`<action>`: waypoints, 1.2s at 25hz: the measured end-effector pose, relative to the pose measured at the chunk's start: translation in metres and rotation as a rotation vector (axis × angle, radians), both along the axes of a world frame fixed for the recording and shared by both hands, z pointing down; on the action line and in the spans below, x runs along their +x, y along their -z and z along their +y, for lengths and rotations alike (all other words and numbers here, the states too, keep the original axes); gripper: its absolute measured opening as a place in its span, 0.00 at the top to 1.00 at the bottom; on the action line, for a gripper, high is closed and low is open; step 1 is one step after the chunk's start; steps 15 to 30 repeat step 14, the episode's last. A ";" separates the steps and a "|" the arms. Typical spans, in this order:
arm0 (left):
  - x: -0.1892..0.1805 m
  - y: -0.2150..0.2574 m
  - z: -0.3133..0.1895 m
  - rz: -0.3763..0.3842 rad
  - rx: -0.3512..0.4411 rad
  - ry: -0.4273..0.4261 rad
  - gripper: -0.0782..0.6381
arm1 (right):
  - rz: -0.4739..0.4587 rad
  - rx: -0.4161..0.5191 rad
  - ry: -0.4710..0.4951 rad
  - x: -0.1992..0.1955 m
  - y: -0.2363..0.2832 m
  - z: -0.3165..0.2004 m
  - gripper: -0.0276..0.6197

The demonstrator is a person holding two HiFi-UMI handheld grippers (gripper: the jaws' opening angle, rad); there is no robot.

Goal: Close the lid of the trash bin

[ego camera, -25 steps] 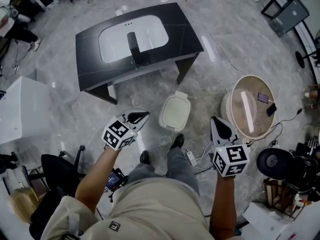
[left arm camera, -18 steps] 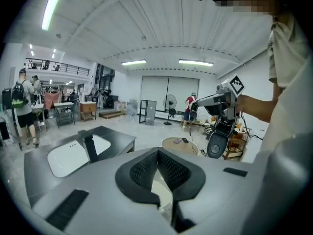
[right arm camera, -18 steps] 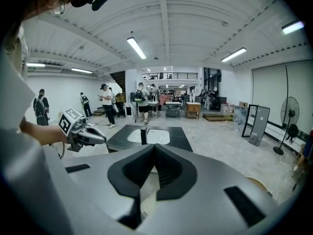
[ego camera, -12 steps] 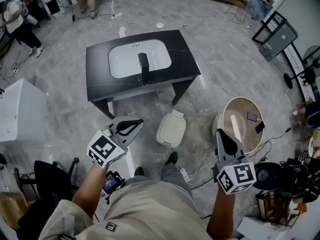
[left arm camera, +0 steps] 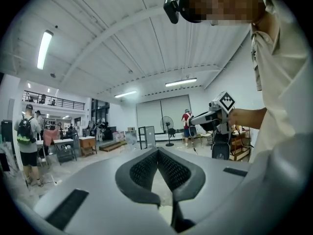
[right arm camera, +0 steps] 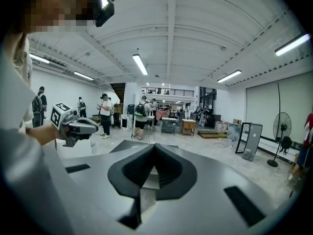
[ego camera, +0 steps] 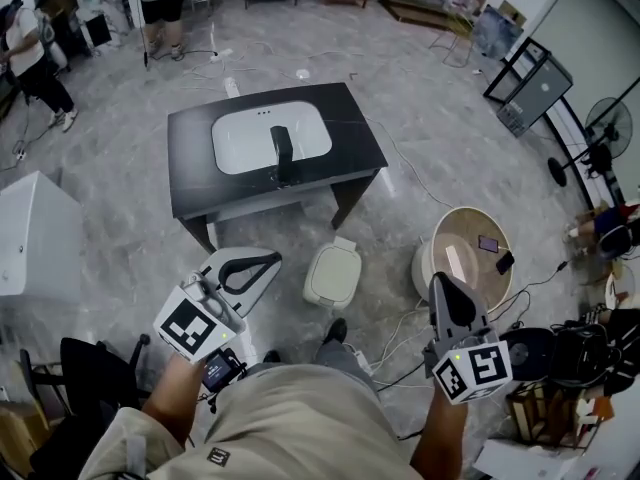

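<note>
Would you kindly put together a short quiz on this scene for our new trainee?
1. How do the jaws of the left gripper and the right gripper stand, and is anything between them?
2. True or false: the trash bin stands on top of the black sink table.
3. In the head view, which is nearest the right gripper? A. the round table B. the sink table C. the white cabinet

Key: 1. Both pairs are shut, with nothing between them. 2. False: it stands on the floor in front of the sink table. 3. A.
</note>
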State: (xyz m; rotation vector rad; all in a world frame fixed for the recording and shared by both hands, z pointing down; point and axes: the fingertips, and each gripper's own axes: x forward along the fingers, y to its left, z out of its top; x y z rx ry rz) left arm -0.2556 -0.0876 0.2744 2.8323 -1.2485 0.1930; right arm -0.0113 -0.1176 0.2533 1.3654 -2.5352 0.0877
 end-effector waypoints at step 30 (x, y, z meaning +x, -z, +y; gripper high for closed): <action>-0.009 0.004 0.025 0.009 0.016 0.002 0.87 | 0.007 0.000 -0.002 -0.009 0.001 0.026 0.92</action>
